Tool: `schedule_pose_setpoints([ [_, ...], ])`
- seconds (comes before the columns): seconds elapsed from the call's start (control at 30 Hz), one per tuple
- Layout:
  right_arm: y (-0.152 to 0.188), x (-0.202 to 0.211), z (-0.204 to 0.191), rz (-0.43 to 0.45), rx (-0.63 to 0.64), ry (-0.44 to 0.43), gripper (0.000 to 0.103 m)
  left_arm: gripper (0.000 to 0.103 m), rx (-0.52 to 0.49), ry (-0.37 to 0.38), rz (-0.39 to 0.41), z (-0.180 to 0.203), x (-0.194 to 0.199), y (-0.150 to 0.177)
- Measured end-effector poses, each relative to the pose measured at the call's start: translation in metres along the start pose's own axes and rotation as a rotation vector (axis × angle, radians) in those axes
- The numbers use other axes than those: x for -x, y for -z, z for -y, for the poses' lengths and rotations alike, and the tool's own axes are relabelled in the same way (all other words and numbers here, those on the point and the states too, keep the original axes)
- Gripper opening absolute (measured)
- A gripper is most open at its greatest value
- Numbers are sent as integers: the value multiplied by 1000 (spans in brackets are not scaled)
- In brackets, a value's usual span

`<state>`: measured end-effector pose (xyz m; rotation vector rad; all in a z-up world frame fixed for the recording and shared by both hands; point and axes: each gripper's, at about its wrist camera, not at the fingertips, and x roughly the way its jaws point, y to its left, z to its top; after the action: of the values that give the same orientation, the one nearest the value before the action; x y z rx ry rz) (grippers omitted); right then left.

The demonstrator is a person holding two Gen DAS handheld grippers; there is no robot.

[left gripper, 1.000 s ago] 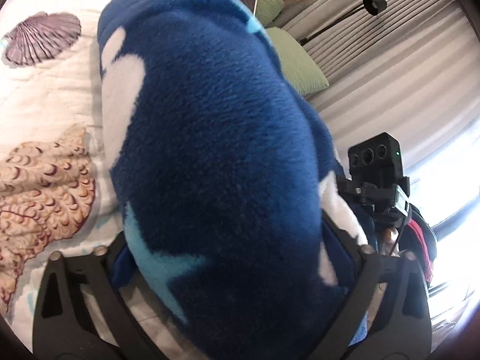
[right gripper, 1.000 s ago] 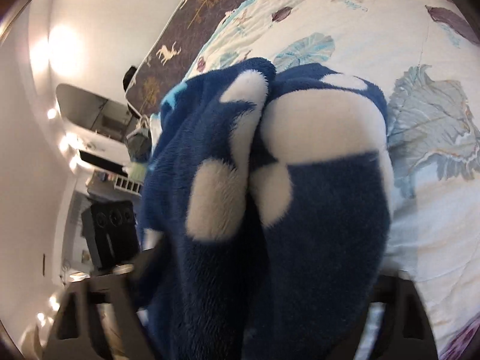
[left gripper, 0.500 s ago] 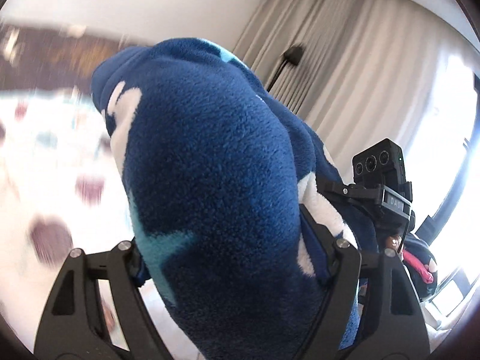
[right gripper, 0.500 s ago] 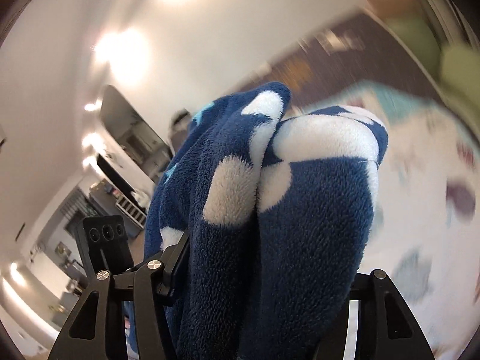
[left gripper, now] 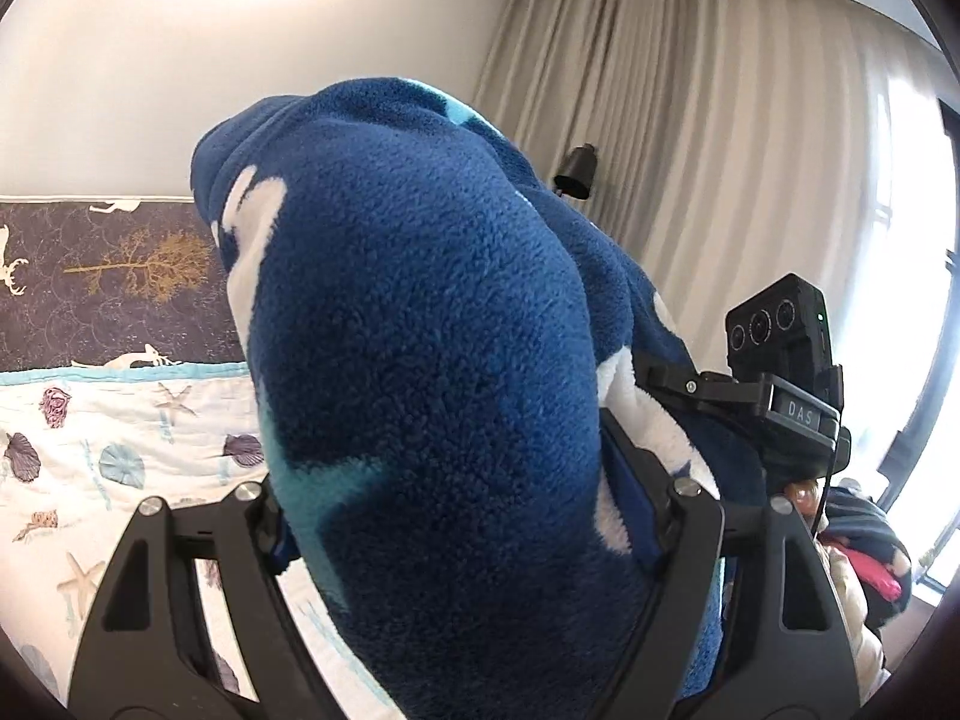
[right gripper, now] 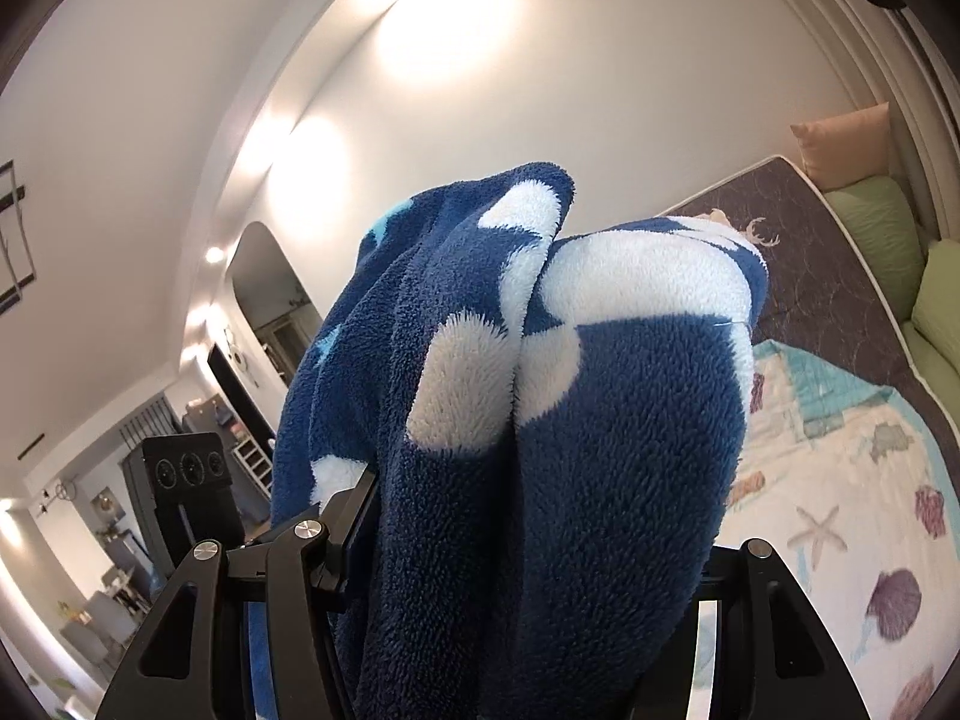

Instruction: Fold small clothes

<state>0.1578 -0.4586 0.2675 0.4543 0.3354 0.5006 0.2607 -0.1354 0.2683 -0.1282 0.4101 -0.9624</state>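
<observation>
A thick blue fleece garment (left gripper: pixel 420 330) with white and light-blue patches fills the left wrist view, bunched between the fingers of my left gripper (left gripper: pixel 468 516), which is shut on it. In the right wrist view the same garment (right gripper: pixel 630 420) is bulging up between the pads of my right gripper (right gripper: pixel 528 540), also shut on it. The garment hangs in the air above the bed. Each view shows the other gripper close alongside: the right gripper (left gripper: pixel 780 384) and the left gripper (right gripper: pixel 186 480). The fleece hides both sets of fingertips.
A seashell-print quilt (left gripper: pixel 90 450) covers the bed below, with a dark deer-print cover (left gripper: pixel 90 276) beyond it. Beige curtains (left gripper: pixel 720 150) and a black lamp (left gripper: pixel 576 171) stand at the right. Green pillows (right gripper: pixel 888 228) lie at the head. A dark and pink cloth pile (left gripper: pixel 870 552) sits low right.
Both grippers have risen with the fleece garment, lifting it off the quilt. The views have swung from looking down at the bed to nearly level, and both grips have tightened a little.
</observation>
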Motion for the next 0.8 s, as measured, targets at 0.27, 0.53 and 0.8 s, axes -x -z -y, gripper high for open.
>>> schedule_pose_setpoints([
  [0.27,-13,-102,82,-28,-15,42,59,81,97,-55,-13,-84,-103,25],
  [0.53,58,-225,230,-139,-148,144,59,81,208,-145,-179,-177,-232,117],
  [0.8,153,-304,360,-289,-297,212,59,86,218,-272,-348,-233,-309,206],
])
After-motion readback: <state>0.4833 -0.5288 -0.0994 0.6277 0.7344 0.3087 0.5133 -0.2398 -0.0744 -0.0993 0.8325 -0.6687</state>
